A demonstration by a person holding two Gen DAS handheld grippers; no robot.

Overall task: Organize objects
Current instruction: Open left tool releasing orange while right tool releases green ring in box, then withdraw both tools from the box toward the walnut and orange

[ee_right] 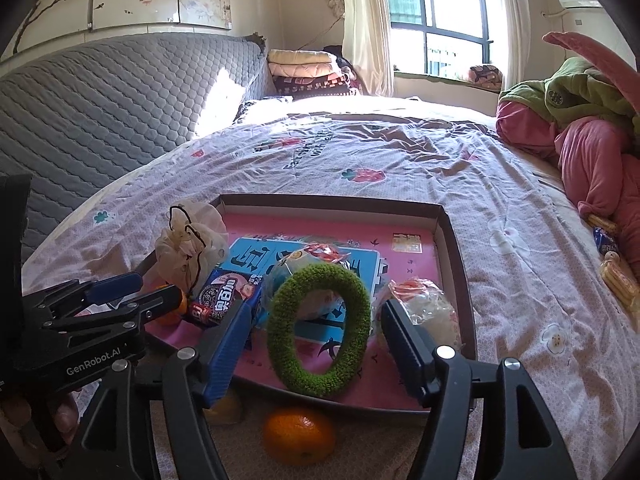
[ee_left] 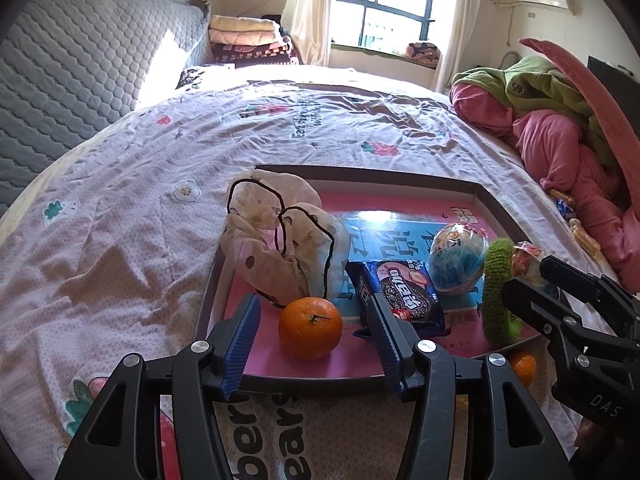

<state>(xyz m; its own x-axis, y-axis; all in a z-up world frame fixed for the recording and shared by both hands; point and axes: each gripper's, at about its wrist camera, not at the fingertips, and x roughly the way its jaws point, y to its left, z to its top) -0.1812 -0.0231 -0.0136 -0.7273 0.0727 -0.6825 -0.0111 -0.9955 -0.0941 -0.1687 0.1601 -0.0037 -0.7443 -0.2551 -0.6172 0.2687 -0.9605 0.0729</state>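
A shallow cardboard tray with a pink and blue printed floor and dark walls (ee_left: 486, 196) lies on the bed and holds most of the task's things. In its near left part sits a round orange mandarin (ee_left: 310, 328), between the blue ribbed pads of the left gripper (ee_left: 316, 336), whose jaws stand spread with neither pad pressing on the fruit. Behind the mandarin, against the tray's left wall, rests a cream sheer fabric scrunchie with black edging (ee_left: 280, 236). To the mandarin's right lies a dark blue packet of chocolate sandwich biscuits (ee_left: 400, 292), and beyond that a blue and white wrapped ball (ee_left: 456, 264). At the tray's near right stands a fuzzy green knitted ring (ee_right: 320, 332), tilted on edge between the parted fingers of the right gripper (ee_right: 316, 348), which do not clamp it. A second mandarin (ee_right: 298, 436) lies outside the tray, just before its near wall, on the pink flowered bedsheet (ee_right: 400, 152).
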